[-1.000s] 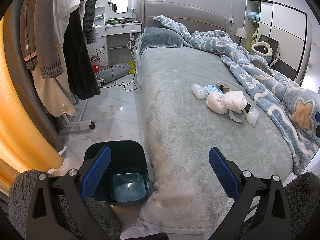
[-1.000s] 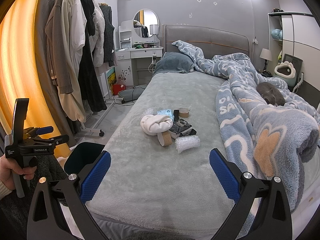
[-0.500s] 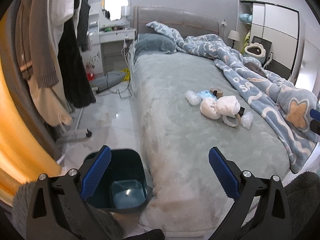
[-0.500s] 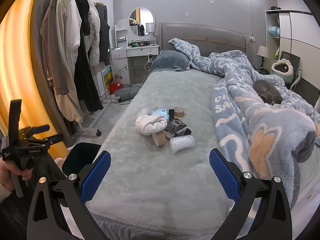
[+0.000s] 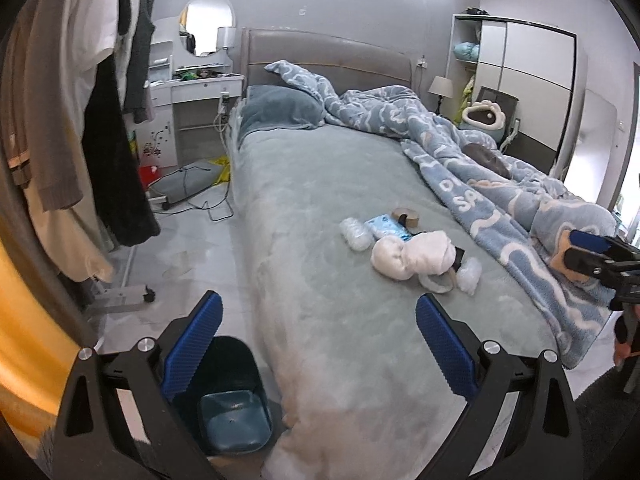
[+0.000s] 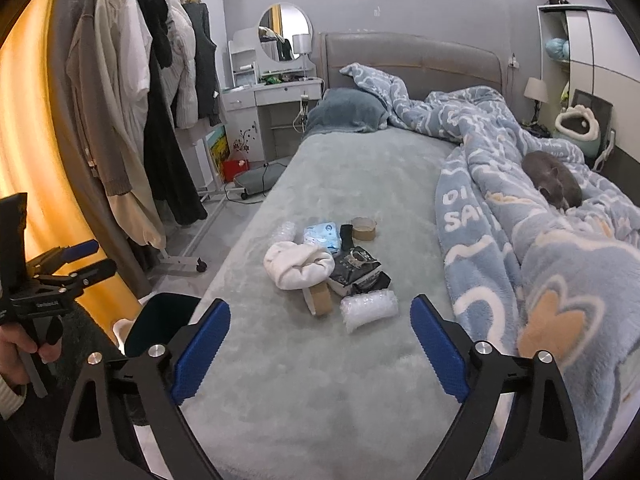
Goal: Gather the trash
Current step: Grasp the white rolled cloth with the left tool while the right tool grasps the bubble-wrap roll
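A heap of trash lies mid-bed: a bubble-wrap roll point(image 6: 370, 309), a brown tape roll point(image 6: 318, 299), a black packet point(image 6: 356, 270), a white cloth bundle point(image 6: 298, 266), a blue tissue pack point(image 6: 323, 236), a second tape roll point(image 6: 363, 228) and another bubble-wrap piece point(image 6: 285, 233). The heap also shows in the left wrist view point(image 5: 412, 258). A dark green bin point(image 5: 226, 396) stands on the floor at the bed's left foot corner. My left gripper point(image 5: 318, 342) is open and empty above the bin and bed edge. My right gripper point(image 6: 320, 346) is open and empty, short of the heap.
A blue patterned blanket point(image 6: 540, 248) covers the bed's right side, with a grey cat point(image 6: 554, 178) lying on it. A clothes rack point(image 6: 140, 128) with coats stands left of the bed. A white vanity point(image 6: 276, 96) is at the back, cables on the floor.
Both grippers have lifted and moved forward toward the bed. The heap sits nearer in the right wrist view. Both stay open.
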`<state>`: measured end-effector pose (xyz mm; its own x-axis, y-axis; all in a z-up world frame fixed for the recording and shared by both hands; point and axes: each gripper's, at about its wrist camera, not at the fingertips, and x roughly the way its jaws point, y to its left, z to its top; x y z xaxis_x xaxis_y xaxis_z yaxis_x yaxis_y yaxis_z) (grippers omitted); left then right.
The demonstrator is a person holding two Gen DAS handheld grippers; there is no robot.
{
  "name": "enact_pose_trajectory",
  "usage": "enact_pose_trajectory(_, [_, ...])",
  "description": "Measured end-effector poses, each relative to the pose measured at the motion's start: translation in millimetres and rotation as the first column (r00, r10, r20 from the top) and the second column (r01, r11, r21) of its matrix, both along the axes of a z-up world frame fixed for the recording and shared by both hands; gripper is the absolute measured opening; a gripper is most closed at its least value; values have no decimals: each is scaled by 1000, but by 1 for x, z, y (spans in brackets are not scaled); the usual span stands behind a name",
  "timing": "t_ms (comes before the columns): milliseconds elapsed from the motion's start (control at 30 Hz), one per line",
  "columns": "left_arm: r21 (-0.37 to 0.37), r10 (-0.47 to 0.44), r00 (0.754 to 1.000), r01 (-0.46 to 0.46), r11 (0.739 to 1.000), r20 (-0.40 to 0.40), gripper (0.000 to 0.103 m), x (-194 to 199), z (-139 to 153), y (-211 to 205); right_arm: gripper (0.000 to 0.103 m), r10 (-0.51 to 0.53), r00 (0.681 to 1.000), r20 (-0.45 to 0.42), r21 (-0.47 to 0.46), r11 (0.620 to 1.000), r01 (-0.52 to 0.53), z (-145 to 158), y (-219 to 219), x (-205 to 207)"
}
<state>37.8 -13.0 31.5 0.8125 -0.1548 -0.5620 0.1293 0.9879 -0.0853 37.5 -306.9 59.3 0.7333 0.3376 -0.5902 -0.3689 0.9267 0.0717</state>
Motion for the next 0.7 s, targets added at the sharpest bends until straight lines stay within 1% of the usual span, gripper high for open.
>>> enact_pose_trajectory(33, [1, -16, 1000, 16, 1000, 0, 98, 5, 0, -4, 87, -3, 1000, -9, -8, 1000, 3, -3, 0, 6])
enact_pose_trajectory(133, [11, -57, 998, 57, 998, -4, 96, 17, -3, -13, 85, 15, 1000, -26, -29, 999, -15, -10, 0, 18])
enact_pose_trajectory(200, [30, -75, 997, 75, 997, -10, 93, 23, -7, -20, 81, 18, 999, -30, -72, 997, -20, -17, 4, 25])
enact_pose_trajectory(300, [48, -115, 993, 116, 992, -25, 89, 35, -13, -31, 81, 45, 998, -48, -113, 992, -50, -30, 9, 41])
enact_pose_trajectory(400, [62, -164, 986, 165, 984, -20, 88, 48, -20, -43, 81, 58, 996, -73, -125, 990, -67, -43, 12, 53])
enact_pose_trajectory(500, [39, -198, 980, 199, 979, -23, 86, 59, -25, -49, 81, 69, 992, -103, -138, 987, -83, -57, 12, 66])
enact_pose_trajectory(700, [40, -281, 959, 282, 959, -22, 82, 79, -37, -75, 81, 68, 987, -149, -128, 988, -87, -82, 5, 86])
